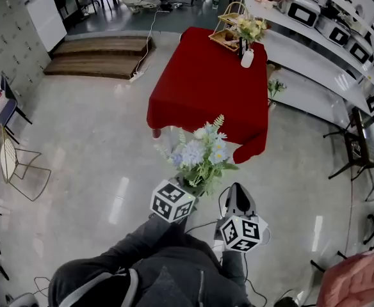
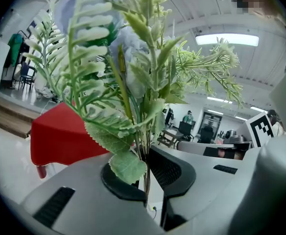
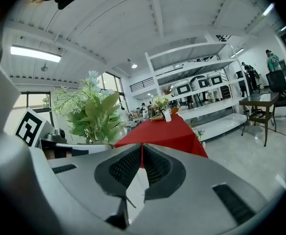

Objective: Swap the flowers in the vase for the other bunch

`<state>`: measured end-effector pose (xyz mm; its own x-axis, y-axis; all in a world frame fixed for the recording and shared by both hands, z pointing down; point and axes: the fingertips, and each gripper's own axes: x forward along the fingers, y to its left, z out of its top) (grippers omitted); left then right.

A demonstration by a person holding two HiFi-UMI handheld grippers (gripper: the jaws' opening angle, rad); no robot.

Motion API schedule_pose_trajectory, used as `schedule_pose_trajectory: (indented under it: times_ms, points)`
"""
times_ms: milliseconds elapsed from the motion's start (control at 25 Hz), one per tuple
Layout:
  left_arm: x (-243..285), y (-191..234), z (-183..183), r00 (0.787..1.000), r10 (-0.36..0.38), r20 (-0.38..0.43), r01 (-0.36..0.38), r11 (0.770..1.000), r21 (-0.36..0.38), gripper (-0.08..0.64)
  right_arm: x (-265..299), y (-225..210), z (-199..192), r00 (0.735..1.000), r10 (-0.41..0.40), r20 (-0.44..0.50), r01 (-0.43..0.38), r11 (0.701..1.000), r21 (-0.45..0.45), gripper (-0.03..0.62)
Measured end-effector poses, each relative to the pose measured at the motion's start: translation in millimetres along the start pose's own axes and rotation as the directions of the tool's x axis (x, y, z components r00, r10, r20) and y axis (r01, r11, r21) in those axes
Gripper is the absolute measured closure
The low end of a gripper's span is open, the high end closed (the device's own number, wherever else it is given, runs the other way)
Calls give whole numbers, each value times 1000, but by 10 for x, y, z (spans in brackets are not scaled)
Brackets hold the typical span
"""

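Note:
My left gripper (image 1: pixel 192 185) is shut on the stems of a bunch of pale blue and white flowers with green fern leaves (image 1: pixel 201 153). In the left gripper view the stems (image 2: pixel 144 165) stand pinched between the dark pads, and the leaves fill most of the picture. My right gripper (image 1: pixel 235 189) is beside it on the right, shut and holding nothing; its pads (image 3: pixel 128 168) meet in the right gripper view. Ahead stands a table with a red cloth (image 1: pixel 206 85). At its far end a white vase (image 1: pixel 246 57) holds yellow flowers (image 1: pixel 251 28).
A wire basket stand (image 1: pixel 227 36) sits by the vase. White shelves with appliances (image 1: pixel 315 18) run along the right. Another small plant (image 1: pixel 275 88) is on the floor beside the table. A wire chair (image 1: pixel 17 165) stands left, and wooden steps (image 1: pixel 100 56) lie far left.

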<state>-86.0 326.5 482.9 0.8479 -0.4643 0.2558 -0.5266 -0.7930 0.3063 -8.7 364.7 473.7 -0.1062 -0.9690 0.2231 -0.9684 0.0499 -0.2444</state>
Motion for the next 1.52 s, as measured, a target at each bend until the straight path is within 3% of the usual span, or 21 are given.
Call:
schedule_pose_trajectory:
  times_ms: [480, 880, 1520]
  points:
    - [645, 723, 607, 1000, 8, 16, -7, 1000, -16, 531, 1088, -164, 491, 999, 37, -17, -38, 999, -20, 580]
    - [991, 1446, 1135, 999, 7, 38, -6, 1000, -15, 531, 1876, -181, 824, 1000, 20, -12, -20, 1000, -23, 580]
    - [1579, 2156, 1443, 999, -37, 26, 37, 999, -11, 531, 2865, -341, 977, 1000, -5, -30, 4, 1000, -27, 580]
